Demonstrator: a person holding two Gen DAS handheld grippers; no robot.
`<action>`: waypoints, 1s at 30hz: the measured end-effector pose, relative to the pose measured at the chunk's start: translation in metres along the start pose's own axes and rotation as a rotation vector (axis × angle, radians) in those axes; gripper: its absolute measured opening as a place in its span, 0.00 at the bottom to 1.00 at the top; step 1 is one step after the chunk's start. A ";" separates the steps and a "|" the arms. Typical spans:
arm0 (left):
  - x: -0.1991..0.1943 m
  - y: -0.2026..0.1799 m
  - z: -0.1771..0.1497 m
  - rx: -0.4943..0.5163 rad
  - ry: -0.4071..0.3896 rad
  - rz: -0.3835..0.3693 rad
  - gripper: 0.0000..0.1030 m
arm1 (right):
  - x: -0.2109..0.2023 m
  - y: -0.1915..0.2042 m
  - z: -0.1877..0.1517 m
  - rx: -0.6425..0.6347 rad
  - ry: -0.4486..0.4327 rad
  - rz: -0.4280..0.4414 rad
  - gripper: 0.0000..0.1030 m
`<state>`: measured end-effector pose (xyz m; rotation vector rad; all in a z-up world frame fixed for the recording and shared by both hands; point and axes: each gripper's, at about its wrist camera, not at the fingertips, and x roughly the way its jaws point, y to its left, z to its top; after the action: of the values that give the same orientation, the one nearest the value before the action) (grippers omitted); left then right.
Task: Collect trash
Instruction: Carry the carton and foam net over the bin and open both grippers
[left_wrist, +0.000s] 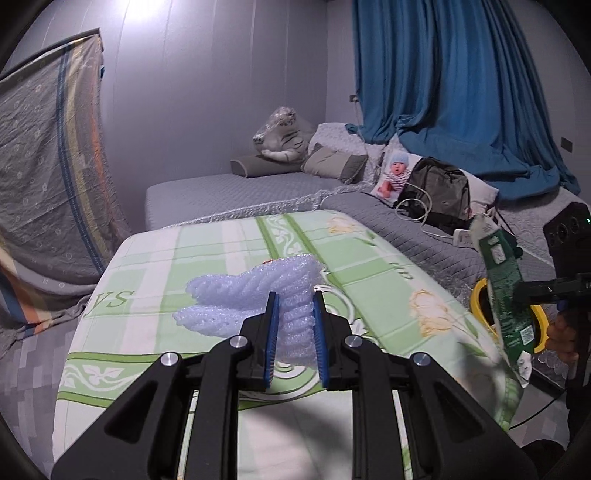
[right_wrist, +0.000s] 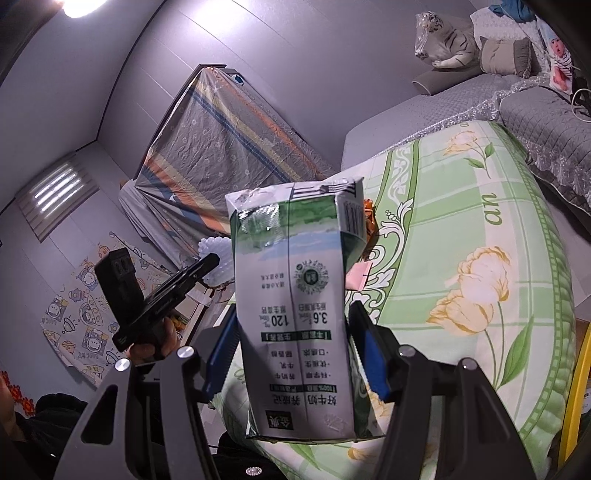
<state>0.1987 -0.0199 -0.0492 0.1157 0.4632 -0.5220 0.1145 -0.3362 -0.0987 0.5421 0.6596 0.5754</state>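
Note:
My left gripper (left_wrist: 294, 299) is shut on a piece of white foam netting (left_wrist: 255, 295), held just above the green flowered sheet (left_wrist: 207, 243) on the bed. My right gripper (right_wrist: 291, 317) is shut on a green and white milk carton (right_wrist: 295, 295), held upside down in the air over the same sheet (right_wrist: 480, 206). The carton (left_wrist: 506, 295) also shows at the right edge of the left wrist view, beside a yellow-rimmed bin (left_wrist: 480, 302). The left gripper with its foam (right_wrist: 214, 258) shows to the left of the carton in the right wrist view.
An orange wrapper (right_wrist: 369, 218) and a pink scrap (right_wrist: 358, 275) lie on the sheet behind the carton. A grey bed (left_wrist: 229, 192) holds pillows, a wrapped plush tiger (left_wrist: 282, 134), a doll (left_wrist: 397, 173) and a black bag (left_wrist: 439, 188). A draped cloth (left_wrist: 48, 177) stands at left.

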 end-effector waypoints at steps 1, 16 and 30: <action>-0.002 -0.008 0.001 0.012 -0.012 -0.002 0.17 | -0.002 0.000 0.000 -0.003 -0.007 -0.004 0.55; -0.005 -0.103 0.031 0.105 -0.105 -0.151 0.17 | -0.083 -0.006 -0.001 -0.019 -0.217 -0.150 0.55; 0.031 -0.194 0.054 0.178 -0.132 -0.320 0.17 | -0.173 -0.034 -0.014 -0.011 -0.459 -0.426 0.55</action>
<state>0.1460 -0.2133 -0.0131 0.1781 0.3062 -0.8802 0.0033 -0.4678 -0.0586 0.4831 0.3170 0.0459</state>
